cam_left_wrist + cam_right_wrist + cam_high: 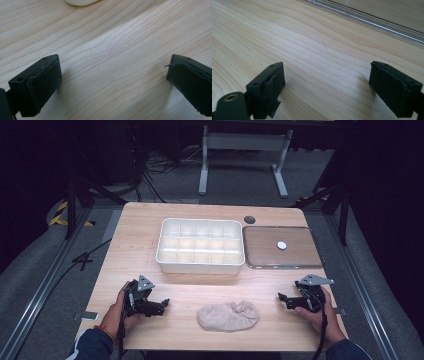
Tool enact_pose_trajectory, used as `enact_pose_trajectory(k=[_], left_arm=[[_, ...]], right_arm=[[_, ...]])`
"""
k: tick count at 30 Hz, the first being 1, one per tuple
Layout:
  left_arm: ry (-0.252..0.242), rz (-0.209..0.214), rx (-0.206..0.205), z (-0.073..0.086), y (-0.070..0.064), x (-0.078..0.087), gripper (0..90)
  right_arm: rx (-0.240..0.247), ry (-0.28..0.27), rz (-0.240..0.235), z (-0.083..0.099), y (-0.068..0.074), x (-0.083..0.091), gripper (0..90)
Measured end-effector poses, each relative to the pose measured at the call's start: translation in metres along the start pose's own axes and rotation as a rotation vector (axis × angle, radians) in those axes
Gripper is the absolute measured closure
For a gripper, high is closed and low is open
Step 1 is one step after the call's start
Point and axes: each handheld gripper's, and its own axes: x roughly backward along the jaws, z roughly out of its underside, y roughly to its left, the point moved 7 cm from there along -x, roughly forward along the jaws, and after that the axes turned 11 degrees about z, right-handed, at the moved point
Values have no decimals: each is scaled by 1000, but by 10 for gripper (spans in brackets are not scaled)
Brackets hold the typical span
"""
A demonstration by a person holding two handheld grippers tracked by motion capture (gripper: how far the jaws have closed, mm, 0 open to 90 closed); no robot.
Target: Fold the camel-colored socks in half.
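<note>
Two grippers rest low over the near part of the wooden table [135,235], one on each side of a beige sock [229,316] that lies crumpled and flat near the front edge. The left gripper [161,306] sits to the sock's left and the right gripper [283,299] to its right, both apart from it, jaws pointing inward toward it. In the high view the jaws are small and dark, so their spread is hard to read there; the left gripper view settles it, with the left gripper [113,72] showing its two black pads wide apart and nothing between them but bare wood grain. The right gripper view shows the same for the right gripper [327,80]: jaws spread, empty.

The sock is cut from both gripper views. In the left gripper view a pale rounded edge [80,2] is sliced off by the top border, too little to tell what it is. In the right gripper view the clear lid [372,23] shows as a bright rim running across the upper right corner, its far side cut off. The high view shows that lid [250,247] whole, lying flat beside a white divided box [200,266], with a small white disc [282,245] at its middle. The person's hands [116,314] and sleeves are cropped by the bottom border.
</note>
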Motion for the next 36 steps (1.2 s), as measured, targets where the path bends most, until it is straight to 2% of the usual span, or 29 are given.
enact_pose_trajectory(k=[10, 14, 17, 20, 22, 25, 26, 29, 31, 36], left_arm=[[13, 38, -44, 1, 2, 2, 0], [13, 40, -42, 1, 2, 2, 0], [11, 32, -46, 2, 2, 2, 3], [15, 32, -49, 2, 2, 3, 4], [16, 39, -62, 1, 2, 2, 4], [14, 47, -77, 1, 2, 2, 4], [14, 47, -77, 1, 2, 2, 4], [15, 48, -76, 1, 2, 2, 4], [16, 47, -82, 1, 3, 2, 4], [11, 50, -78, 1, 3, 2, 3]], right_arm=[[0, 5, -3, 1, 0, 1, 136], [6, 11, -3, 1, -2, 2, 164], [-9, -2, -16, 0, -2, 5, 264], [-7, -19, -15, -2, -2, 7, 312], [-2, -54, -19, -6, -1, 13, 378], [2, -103, -58, -12, 5, 24, 534], [2, -103, -58, -12, 5, 24, 534], [24, -156, -91, -18, 11, 33, 620], [38, -168, -83, -20, 12, 35, 652], [37, -192, -114, -22, 16, 39, 702]])
